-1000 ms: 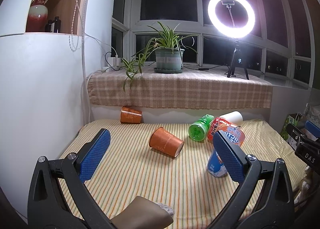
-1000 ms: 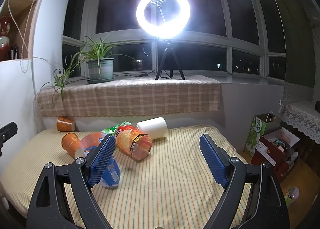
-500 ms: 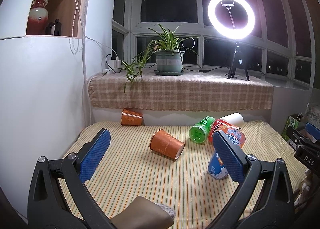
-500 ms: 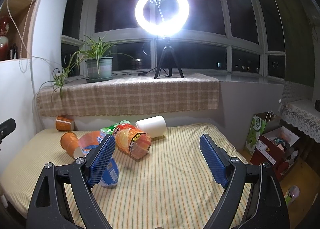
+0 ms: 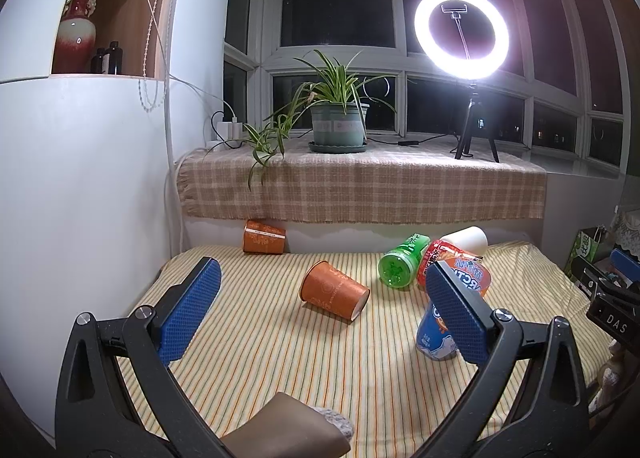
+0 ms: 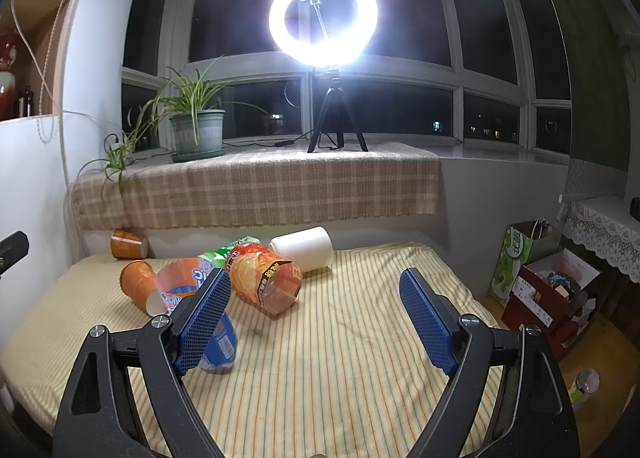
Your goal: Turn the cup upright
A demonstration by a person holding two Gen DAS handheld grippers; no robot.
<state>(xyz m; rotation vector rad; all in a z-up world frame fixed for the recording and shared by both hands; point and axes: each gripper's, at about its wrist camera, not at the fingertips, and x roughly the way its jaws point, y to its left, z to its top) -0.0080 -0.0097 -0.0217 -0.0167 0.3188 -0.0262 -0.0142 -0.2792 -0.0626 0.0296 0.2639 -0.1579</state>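
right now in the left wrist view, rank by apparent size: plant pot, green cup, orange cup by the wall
1. plant pot, though it sits farthest back
2. green cup and orange cup by the wall: too alike to rank; distances differ

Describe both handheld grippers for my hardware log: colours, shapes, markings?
The left gripper and right gripper look alike: curved matte black plastic arms with triangular cutouts and silver screw heads, ending in flat rectangular blue pads with a fine dimpled grid. No cables or sleeves show. The left view shows white "DAS" lettering on the other gripper's black body.
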